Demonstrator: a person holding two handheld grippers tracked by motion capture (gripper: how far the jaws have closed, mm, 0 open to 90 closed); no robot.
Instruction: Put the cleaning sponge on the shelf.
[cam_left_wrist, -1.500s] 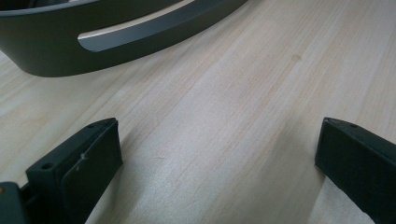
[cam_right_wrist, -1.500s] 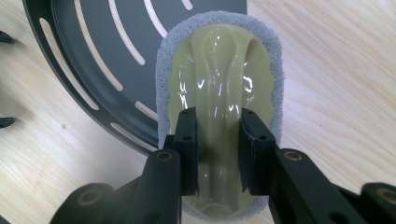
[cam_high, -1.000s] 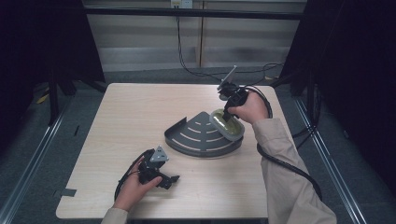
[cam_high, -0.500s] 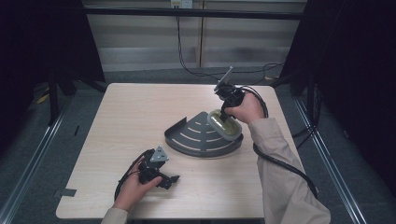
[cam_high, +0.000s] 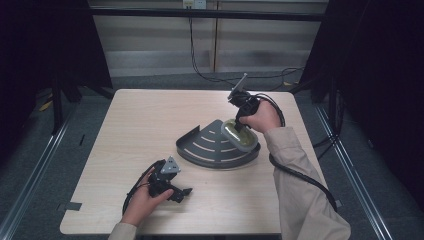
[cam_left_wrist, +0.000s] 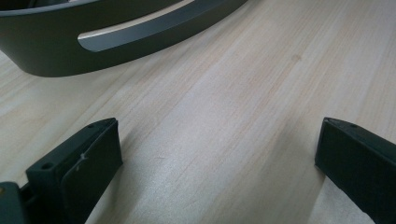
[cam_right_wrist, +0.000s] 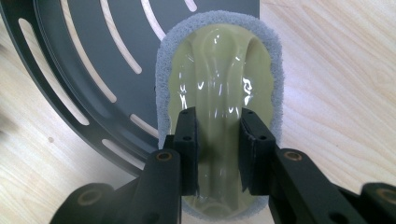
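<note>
Two tools, one scrubber, one rack, one table.

Item 1: right tool (cam_right_wrist: 218, 140), at about 2 o'clock on the table (cam_high: 150, 130) in the high view. Jaws clenched on the raised central ridge of a scrubber (cam_right_wrist: 219, 60), a glossy yellow-green handle on a grey abrasive pad. Pads press both flanks of the ridge; the grasp sits toward the near end of the handle, not its middle.

Item 2: scrubber, held pad-down over the right-hand corner of a dark slotted corner rack (cam_high: 215, 147); in the right gripper view it lies partly over the rack's floor, partly past its straight edge over bare wood. Contact with the rack cannot be told.

Item 3: rack, quarter-round, curved wall toward 6 o'clock, near the table's centre, unrestrained.

Item 4: left tool (cam_high: 167, 182), at about 7 o'clock, resting low on the table, jaws released and wide apart, nothing between them; the rack's curved wall (cam_left_wrist: 116, 37) lies ahead of it, well apart.

Risks, judged: the handle is glossy and gripped off-centre, so downward scrubbing pressure may pivot or slip it. The rack is light-looking and unheld; a sideways stroke may shove it across the table or tip it at the corner.
</note>
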